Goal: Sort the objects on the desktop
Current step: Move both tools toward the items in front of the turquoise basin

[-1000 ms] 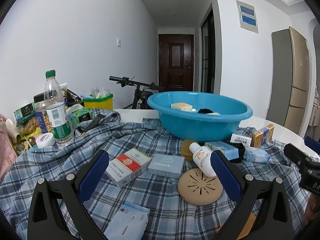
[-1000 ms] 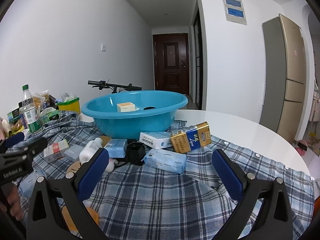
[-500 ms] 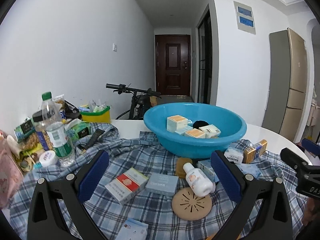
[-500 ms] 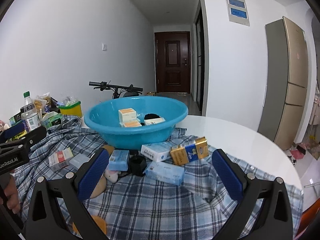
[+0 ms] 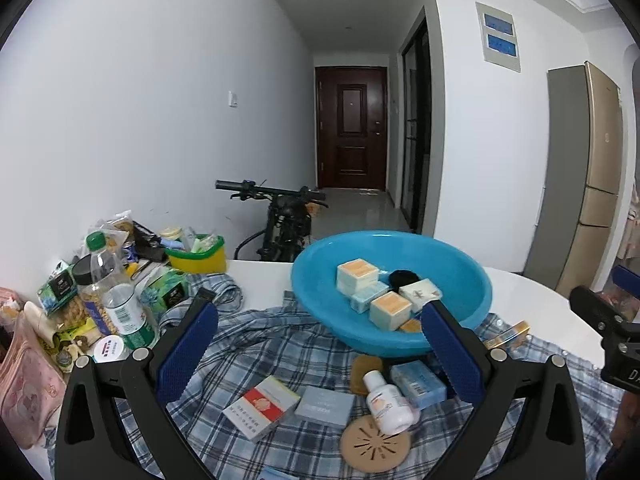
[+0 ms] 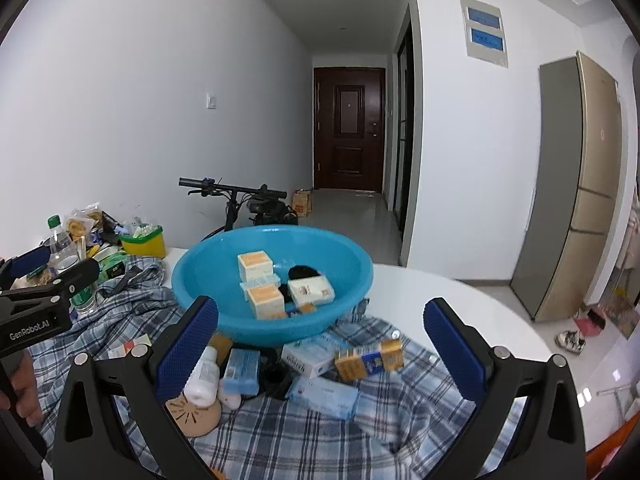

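Hovering above the plaid cloth, left gripper and right gripper both stand spread wide, empty. Blue basin holds several small boxes (one dark item too); white bottle and red-white box lie on the cloth nearby.

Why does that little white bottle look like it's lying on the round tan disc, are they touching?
Touching. In the left wrist view the white bottle lies with its lower end overlapping the tan disc.

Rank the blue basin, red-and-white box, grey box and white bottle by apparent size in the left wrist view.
1. blue basin
2. red-and-white box
3. grey box and white bottle: look alike, unranked.
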